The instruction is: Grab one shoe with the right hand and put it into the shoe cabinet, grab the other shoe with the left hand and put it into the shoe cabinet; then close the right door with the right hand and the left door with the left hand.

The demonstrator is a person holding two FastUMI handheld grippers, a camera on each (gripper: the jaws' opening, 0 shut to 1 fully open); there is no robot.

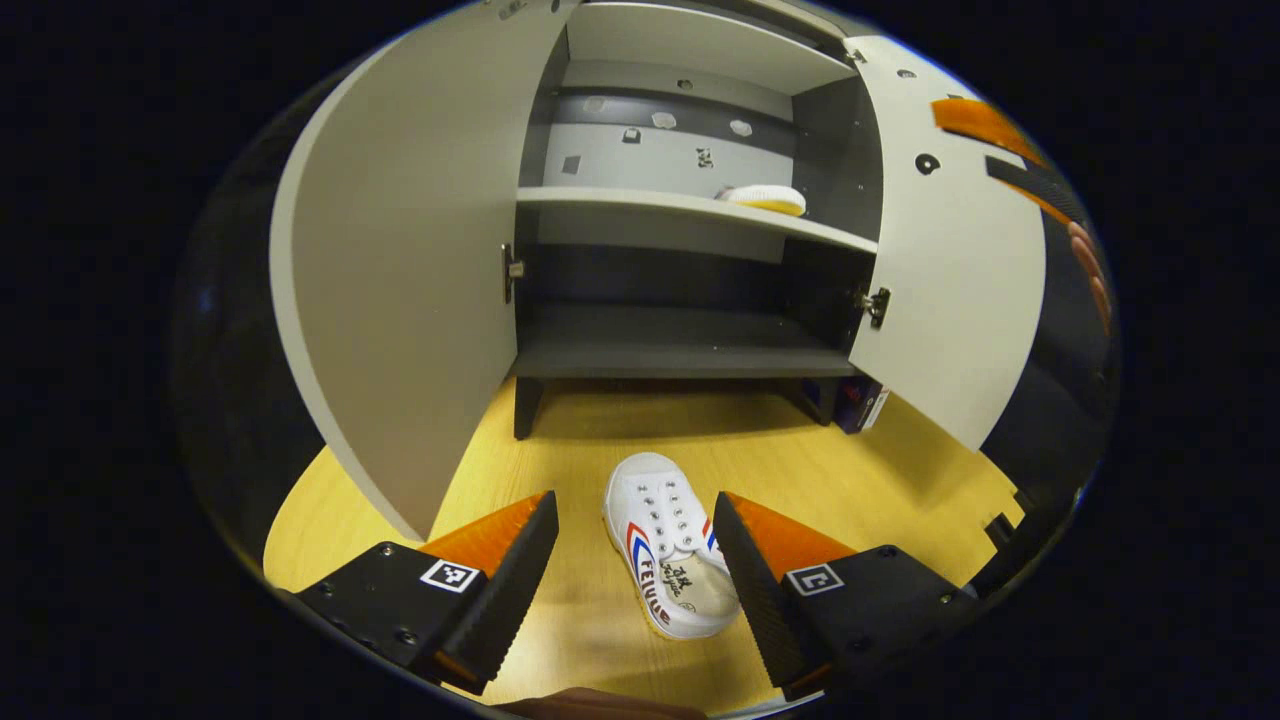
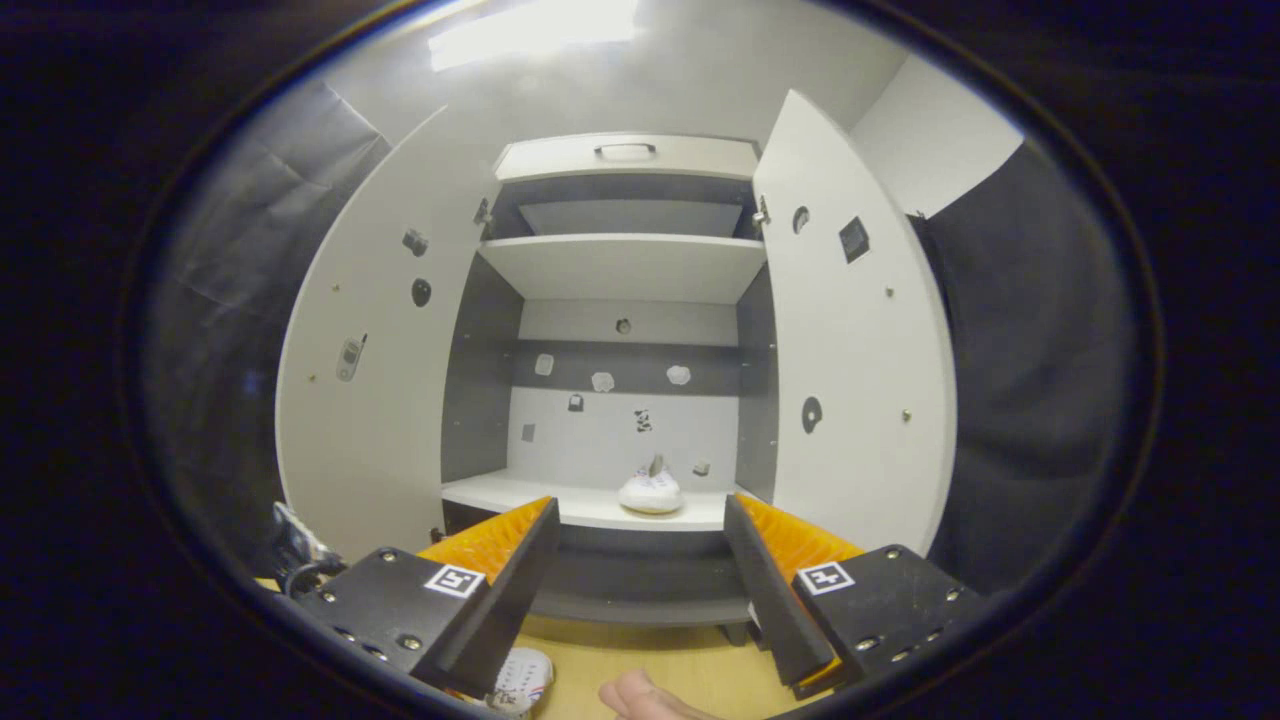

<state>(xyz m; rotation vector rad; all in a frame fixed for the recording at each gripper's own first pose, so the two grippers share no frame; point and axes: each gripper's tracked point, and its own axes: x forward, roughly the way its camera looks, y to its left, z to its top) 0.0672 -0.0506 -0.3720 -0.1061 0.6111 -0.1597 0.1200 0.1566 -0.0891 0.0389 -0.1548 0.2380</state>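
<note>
Shoe [image 1: 668, 545] between spread left tool [image 1: 636, 545] fingers, untouched.

- The left gripper view looks down from near the wooden floor [image 1: 560, 440], facing the open grey-and-white shoe cabinet [image 1: 690, 205] at 12 o'clock.
- The right gripper view sits higher, level with the middle shelf, facing the cabinet straight on.
- Both views share the cabinet's shelves and both open doors.

A recording booth: shoe cabinet [image 2: 625, 270] against black cloth wall [image 2: 1010, 400].
</note>
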